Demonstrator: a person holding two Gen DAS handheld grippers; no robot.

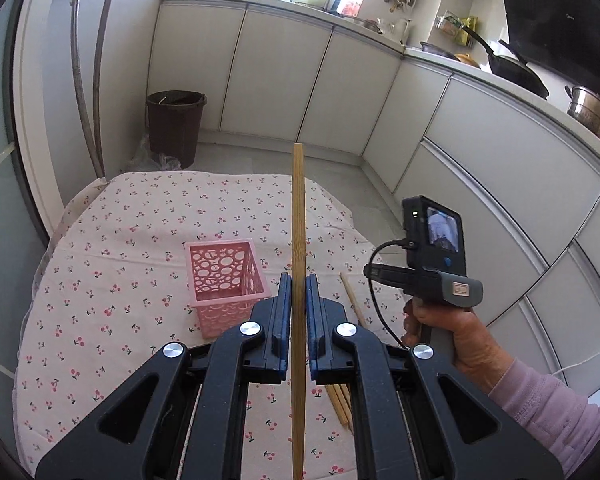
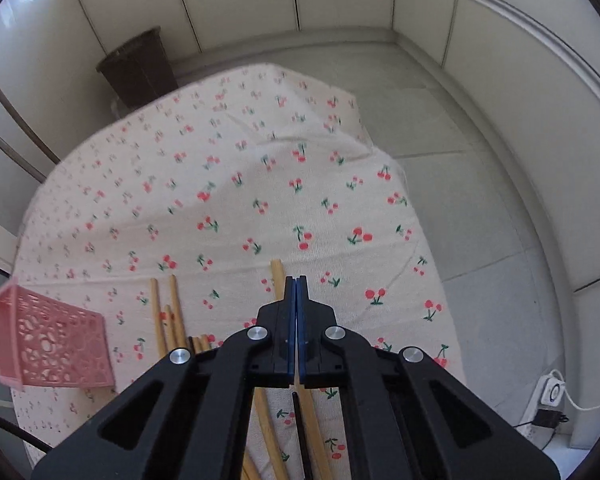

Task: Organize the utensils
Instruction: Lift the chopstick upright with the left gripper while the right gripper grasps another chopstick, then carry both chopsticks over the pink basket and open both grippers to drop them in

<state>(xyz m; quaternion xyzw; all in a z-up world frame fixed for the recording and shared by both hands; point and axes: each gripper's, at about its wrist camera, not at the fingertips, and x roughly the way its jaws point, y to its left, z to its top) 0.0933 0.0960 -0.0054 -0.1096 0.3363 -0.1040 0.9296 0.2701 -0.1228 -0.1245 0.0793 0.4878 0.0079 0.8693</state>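
Note:
My left gripper is shut on a long wooden chopstick, which stands up between the blue pads above the table. A pink perforated basket stands upright on the cherry-print tablecloth, just left of the held chopstick. In the right wrist view the basket is at the left edge. My right gripper points down at the cloth with its pads pressed together and nothing seen between them. One loose chopstick lies just left of its tips. Several more chopsticks lie beside the basket.
A hand in a lilac sleeve holds the right gripper's handle. A brown bin stands on the floor beyond the round table. White cabinets line the walls, with pans on the counter. A power strip lies on the floor.

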